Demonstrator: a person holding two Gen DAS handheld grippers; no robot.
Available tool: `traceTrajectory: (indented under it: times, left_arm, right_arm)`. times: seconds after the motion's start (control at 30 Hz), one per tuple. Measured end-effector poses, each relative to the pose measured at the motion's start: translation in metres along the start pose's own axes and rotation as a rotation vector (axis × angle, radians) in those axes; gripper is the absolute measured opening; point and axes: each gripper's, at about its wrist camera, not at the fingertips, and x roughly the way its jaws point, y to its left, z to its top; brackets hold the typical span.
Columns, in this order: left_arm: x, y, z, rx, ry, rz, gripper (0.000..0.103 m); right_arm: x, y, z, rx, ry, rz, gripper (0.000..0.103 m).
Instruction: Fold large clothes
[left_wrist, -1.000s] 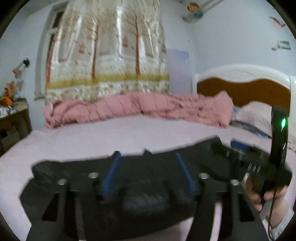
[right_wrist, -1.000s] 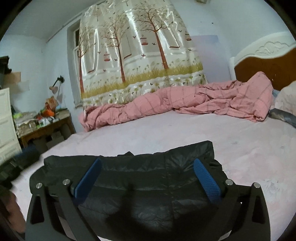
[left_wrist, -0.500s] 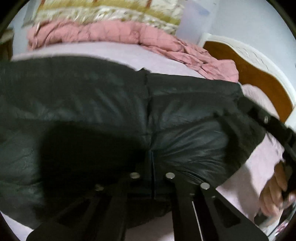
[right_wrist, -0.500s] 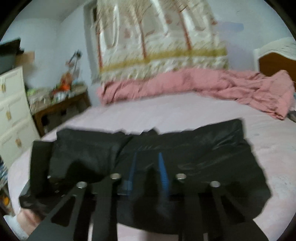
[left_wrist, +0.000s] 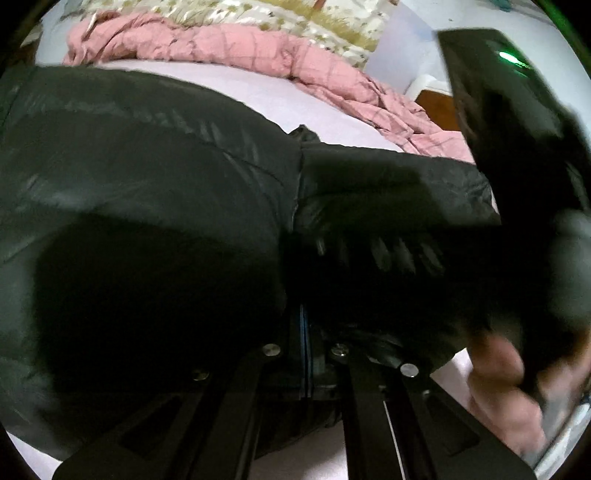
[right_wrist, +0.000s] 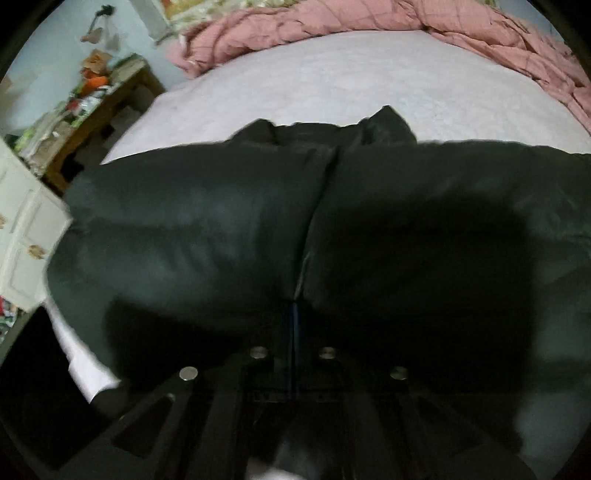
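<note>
Jacket (right_wrist: 229, 221) hem in both closed tools (left_wrist: 306, 347)

Dim indoor light, heavy shadow on the dark jacket (right_wrist: 221, 221), motion blur, fisheye bending at the edges.

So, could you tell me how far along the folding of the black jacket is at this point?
Done: the black puffer jacket lies spread on the bed sheet. In hand: the left gripper and the right gripper are each shut on its near hem, blue pads pressed together. Left: every fold; no layer is turned over, and the collar lies at the far edge.
</note>
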Motion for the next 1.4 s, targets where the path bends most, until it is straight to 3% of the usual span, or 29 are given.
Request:
traceTrajectory:
  times: [0.17,0.27,0.43,0.53,0.63,0.77,0.87,0.97,1.0,1.13,1.23,1.4]
  left_arm:
    - [0.000,-0.001,-0.003,-0.002,0.004,0.021,0.004]
    - [-0.001,0.000,-0.003,-0.009,0.003,0.008,0.004]
    - [-0.002,0.000,-0.003,-0.019,-0.001,-0.015,0.004]
    - [-0.003,-0.001,-0.002,-0.020,-0.002,-0.019,0.004]
    - [-0.005,-0.001,-0.004,-0.017,-0.005,-0.019,0.004]
    - [-0.004,-0.003,-0.006,-0.010,-0.016,-0.017,0.004]
    - [-0.001,-0.004,-0.007,0.000,-0.025,-0.011,0.004]
    - [-0.004,-0.004,-0.008,0.003,-0.025,-0.009,0.004]
    - [-0.003,-0.004,-0.007,0.003,-0.025,-0.009,0.004]
    - [-0.002,-0.004,-0.006,0.000,-0.026,-0.012,0.004]
    - [-0.002,-0.004,-0.005,-0.001,-0.028,-0.016,0.004]
    - [-0.003,-0.008,-0.005,0.025,-0.029,0.007,0.004]
  right_arm:
    - [0.022,-0.017,0.036,0.078,0.027,0.001,0.000]
    - [0.032,-0.019,0.060,0.095,0.000,-0.060,0.000]
    - [0.016,-0.017,0.066,0.038,-0.060,-0.073,0.000]
    - [-0.035,-0.018,0.036,-0.024,-0.214,-0.061,0.000]
    - [-0.086,-0.018,-0.012,-0.067,-0.345,0.007,0.000]
    - [-0.132,-0.030,-0.084,-0.039,-0.447,0.051,0.002]
    - [-0.148,-0.045,-0.125,0.009,-0.493,0.009,0.005]
    - [-0.154,-0.064,-0.162,0.111,-0.535,-0.015,0.024]
    - [-0.155,-0.075,-0.171,0.158,-0.531,-0.009,0.035]
    - [-0.157,-0.118,-0.181,0.312,-0.529,-0.025,0.066]
    - [-0.152,-0.135,-0.171,0.386,-0.541,-0.013,0.072]
    - [-0.133,-0.160,-0.159,0.526,-0.546,0.191,0.080]
